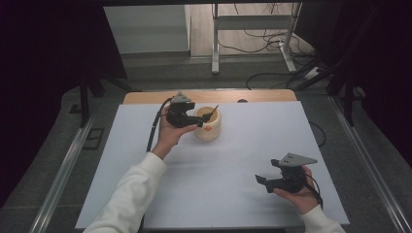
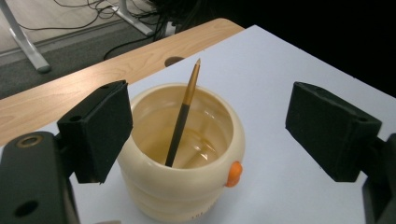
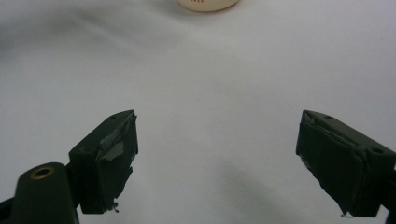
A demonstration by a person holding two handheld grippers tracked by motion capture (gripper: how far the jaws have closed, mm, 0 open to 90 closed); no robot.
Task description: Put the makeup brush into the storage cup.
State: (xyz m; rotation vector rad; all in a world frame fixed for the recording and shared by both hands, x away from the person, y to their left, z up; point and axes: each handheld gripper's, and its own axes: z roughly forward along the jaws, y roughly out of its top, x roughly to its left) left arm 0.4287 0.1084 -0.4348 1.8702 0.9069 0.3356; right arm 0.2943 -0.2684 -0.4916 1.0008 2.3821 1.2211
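Thing: slim black-and-gold pencil [image 2: 183, 119] standing tilted inside the cream, ribbed ceramic cup [image 2: 182, 186], tip above the rim.
Where: cup sits on the white table sheet [image 1: 243, 160], far side, left of centre.
Handling: I judge the pencil light, stiff, smooth; I'd pinch its exposed gold upper shaft. The cup looks breakable.
Left gripper [image 2: 208, 130]: jaws spread wide, straddling the cup mouth, holding nothing.
Right gripper [image 1: 263, 180]: spread too, empty, resting low near me, well apart.

Brightness: the white table sheet [image 1: 233, 160] was evenly lit from above; the surroundings lay in near-black.
Shadows: soft, faint.
Glare: mild sheen inside the cream pot [image 2: 187, 154].
Focus: the right gripper view was soft and grainy.
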